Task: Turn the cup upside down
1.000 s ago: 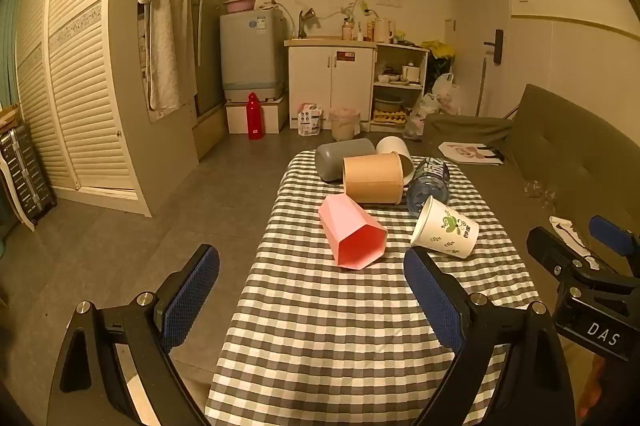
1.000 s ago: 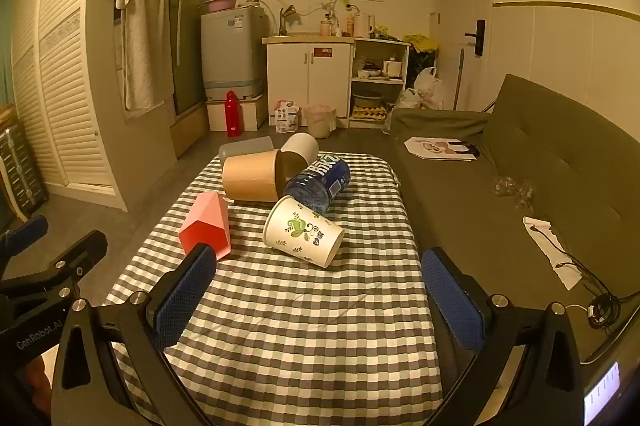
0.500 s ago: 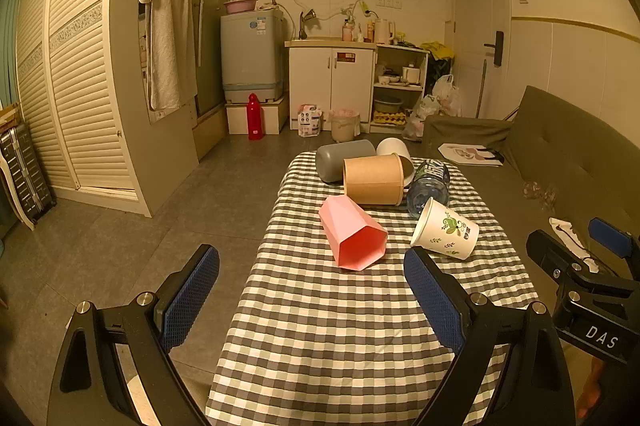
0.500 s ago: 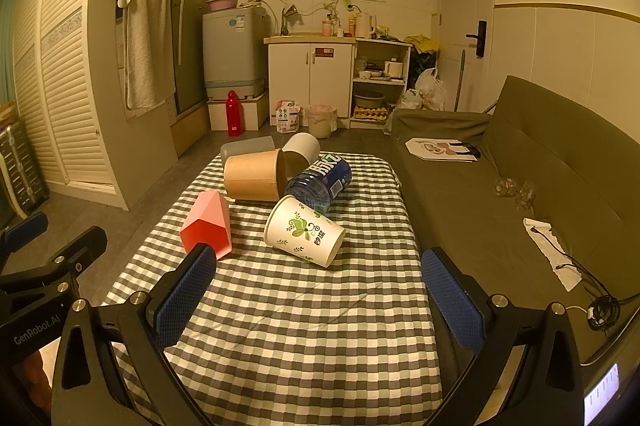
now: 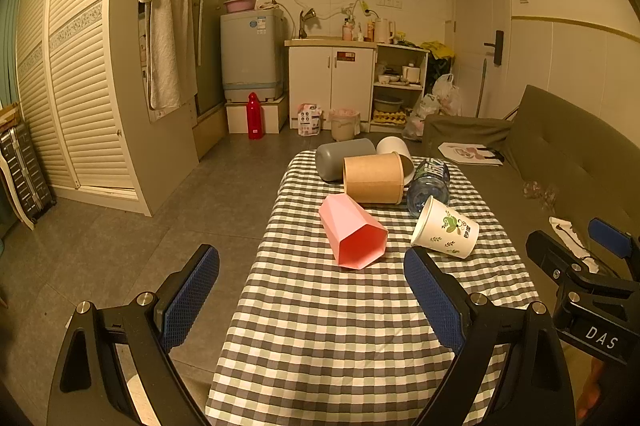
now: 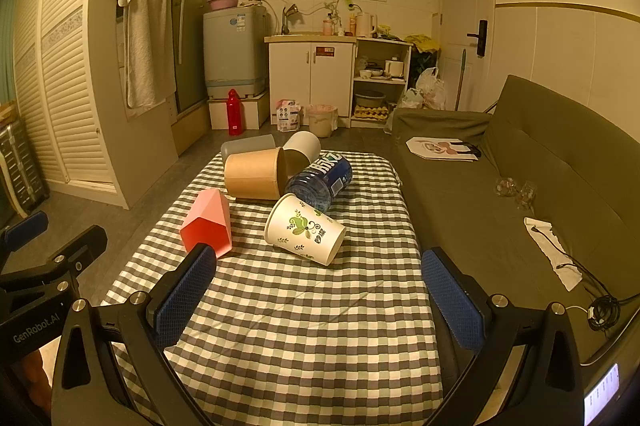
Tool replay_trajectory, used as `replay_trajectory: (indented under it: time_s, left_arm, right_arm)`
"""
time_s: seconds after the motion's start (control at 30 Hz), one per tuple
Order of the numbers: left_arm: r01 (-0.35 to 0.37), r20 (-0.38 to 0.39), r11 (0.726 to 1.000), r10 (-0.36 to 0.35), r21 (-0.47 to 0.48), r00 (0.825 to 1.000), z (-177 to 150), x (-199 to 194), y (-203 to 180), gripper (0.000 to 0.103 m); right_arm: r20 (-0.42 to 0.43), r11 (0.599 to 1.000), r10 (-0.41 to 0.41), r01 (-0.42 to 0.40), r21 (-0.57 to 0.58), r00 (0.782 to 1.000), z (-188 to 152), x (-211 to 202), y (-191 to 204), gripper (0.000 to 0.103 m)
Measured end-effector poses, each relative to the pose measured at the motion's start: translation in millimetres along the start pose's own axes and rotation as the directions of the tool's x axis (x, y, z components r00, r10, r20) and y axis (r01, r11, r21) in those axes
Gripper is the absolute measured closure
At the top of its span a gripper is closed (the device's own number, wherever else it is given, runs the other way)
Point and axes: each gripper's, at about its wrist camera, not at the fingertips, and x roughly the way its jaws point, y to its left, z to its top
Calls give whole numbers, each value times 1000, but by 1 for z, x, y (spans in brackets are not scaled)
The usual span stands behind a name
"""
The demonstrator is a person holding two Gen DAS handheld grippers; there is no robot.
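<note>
Pre-grasp, both tongs apart, empty.
I'd take the paper cup [image 6: 305,229] by its sidewall with the right tongs [image 6: 320,290], squeezing lightly.

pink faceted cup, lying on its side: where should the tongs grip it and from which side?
Grip the pink cup across its flat side facets near mid-body, probably coming from above with the left tongs. It lies on the checked tablecloth with its open mouth toward the cameras; opposing flat facets suit the pads, and it has space around it.

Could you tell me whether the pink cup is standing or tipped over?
Tipped over: the pink cup lies on its side on the checked tablecloth, mouth open toward the left gripper's camera.
</note>
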Motion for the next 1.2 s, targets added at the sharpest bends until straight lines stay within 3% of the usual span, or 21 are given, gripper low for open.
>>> replay_trajectory:
  time_s: [1.2]
  left_arm:
    - [0, -1, 1000, 0, 0, 1000, 0, 0, 0, 7]
  right_arm:
    - [-5, 1000, 2, -2, 0, 1000, -1, -2, -1, 0]
